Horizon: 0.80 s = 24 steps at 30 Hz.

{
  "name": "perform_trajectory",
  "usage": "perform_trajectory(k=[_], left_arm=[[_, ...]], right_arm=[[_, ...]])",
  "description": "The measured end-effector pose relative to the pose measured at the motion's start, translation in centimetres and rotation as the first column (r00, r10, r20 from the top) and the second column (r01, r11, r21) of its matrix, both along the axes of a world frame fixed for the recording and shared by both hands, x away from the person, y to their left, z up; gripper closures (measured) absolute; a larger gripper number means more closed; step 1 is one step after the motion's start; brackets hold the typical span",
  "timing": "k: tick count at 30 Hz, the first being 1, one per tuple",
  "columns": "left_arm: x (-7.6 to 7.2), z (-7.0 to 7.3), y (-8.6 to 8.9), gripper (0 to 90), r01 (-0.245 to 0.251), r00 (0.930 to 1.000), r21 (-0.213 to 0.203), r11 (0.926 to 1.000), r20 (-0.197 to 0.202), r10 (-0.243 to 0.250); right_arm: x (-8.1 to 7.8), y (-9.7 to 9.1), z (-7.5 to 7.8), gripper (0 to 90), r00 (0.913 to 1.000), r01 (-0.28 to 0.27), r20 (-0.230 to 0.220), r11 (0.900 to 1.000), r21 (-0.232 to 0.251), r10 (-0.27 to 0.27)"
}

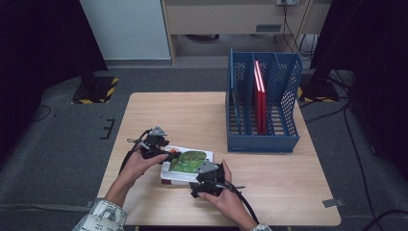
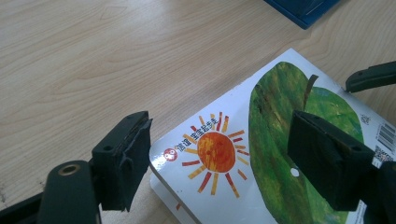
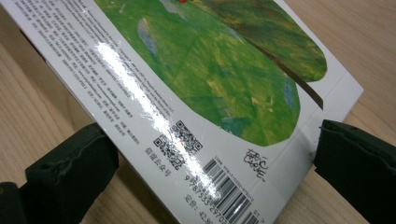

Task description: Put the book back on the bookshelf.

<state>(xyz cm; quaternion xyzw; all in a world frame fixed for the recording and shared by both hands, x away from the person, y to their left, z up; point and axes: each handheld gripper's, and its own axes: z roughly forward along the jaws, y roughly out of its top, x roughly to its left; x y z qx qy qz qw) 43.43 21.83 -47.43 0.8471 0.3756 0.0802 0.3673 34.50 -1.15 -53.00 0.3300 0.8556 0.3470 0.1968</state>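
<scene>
The left claw (image 1: pixel 169 154) has its two black jaws spread, one off the near corner of a glossy white picture book with a green leaf and an orange sun on its cover (image 1: pixel 188 164), the other hanging above the leaf; in the left gripper view neither pad presses on the cover, so this claw (image 2: pixel 231 156) grips nothing. The right claw (image 1: pixel 204 169) comes at the same book from the opposite end, and in the right gripper view its jaws (image 3: pixel 210 161) stand on either side of the barcode corner of the book (image 3: pixel 205 79); that corner looks tilted up off the wood, one pad sitting under the cover's edge and the other just beside the far edge, but whether the pads actually pinch it I cannot tell. The book lies flat-ish on the front part of the pale wooden counter (image 1: pixel 159 110), a little left of centre, between the person's two hands, and in the left gripper view a second white edge shows beneath its cover (image 2: pixel 219 154). Well apart from it, on the right rear part of the counter, stands a blue perforated plastic file rack with several upright compartments (image 1: pixel 262 139), and a thin red book (image 1: pixel 260 96) stands upright in one of its middle compartments.
</scene>
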Motion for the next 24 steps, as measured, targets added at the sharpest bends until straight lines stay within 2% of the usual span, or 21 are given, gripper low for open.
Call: perform_trajectory(k=[5, 9, 24], left_arm=[[-0.10, 0.36, -0.19, 21.1, 0.002, 1.0000, 0.001, 1.0000, 0.006, -0.002], [-0.09, 0.36, -0.15, 21.0, 0.002, 1.0000, 0.000, 1.0000, 0.004, -0.002], [-0.10, -0.01, 0.12, 17.2, 0.002, 1.0000, -0.010, 0.9999, 0.005, -0.002]], right_arm=[[0.03, 0.66, 0.10, 0.5, 1.0000, -0.005, 0.008, 0.9999, 0.014, 0.005], [-0.09, 1.07, -0.10, 0.3, 0.9995, 0.007, 0.032, 0.9998, 0.019, -0.007], [-0.21, 1.03, -0.41, 0.2, 0.9983, 0.011, 0.056, 0.9991, 0.041, -0.013]])
